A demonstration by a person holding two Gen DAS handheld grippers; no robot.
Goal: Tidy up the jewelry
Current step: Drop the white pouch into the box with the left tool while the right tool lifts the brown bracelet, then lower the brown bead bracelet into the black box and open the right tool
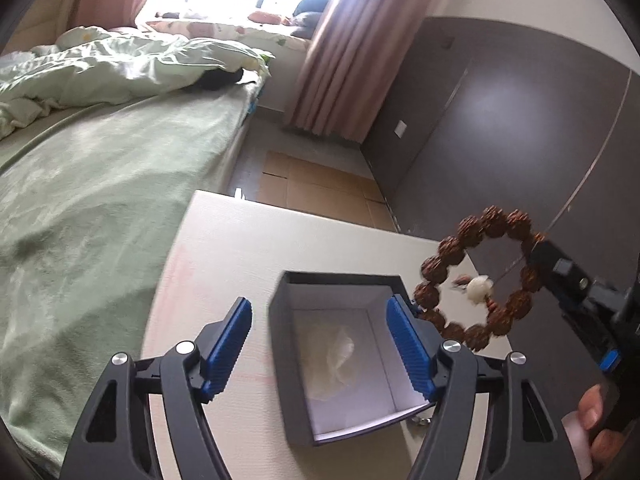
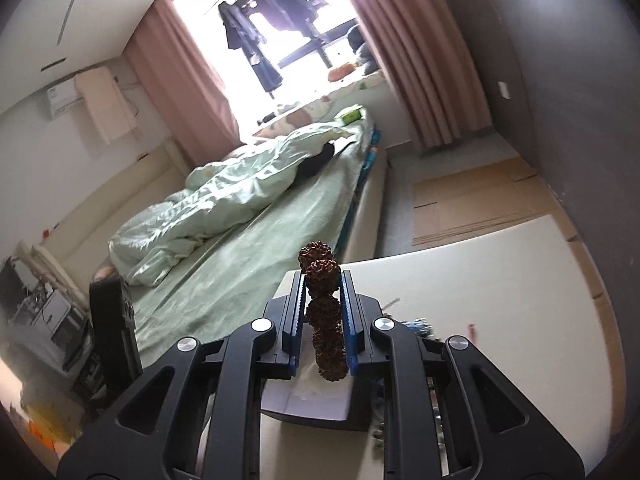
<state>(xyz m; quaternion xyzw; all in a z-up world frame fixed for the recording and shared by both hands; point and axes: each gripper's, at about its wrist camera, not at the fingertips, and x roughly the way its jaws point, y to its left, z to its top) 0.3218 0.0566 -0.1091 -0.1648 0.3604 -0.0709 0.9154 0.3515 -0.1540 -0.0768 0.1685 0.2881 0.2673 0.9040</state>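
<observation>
Above grey box [image 1: 340, 344], knobbly bracelet [image 1: 480, 276]

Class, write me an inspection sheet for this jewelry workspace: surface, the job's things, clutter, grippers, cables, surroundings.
Surface: pale table, beside the bed.
Job's things: open dark box with white lining on the table, something pale and crumpled at its bottom; brown bead bracelet with one white bead, held in the air at the box's right.
Clutter: small items past the box on the table in the right wrist view, too blurred to name.
Grippers: left gripper open, jaws on either side of the box's left wall, not touching; right gripper shut on the bracelet.
Cables: nothing seen.
Surroundings: bed with green bedding, pink curtains, bright window, flattened cardboard on the floor, dark wall panels.
</observation>
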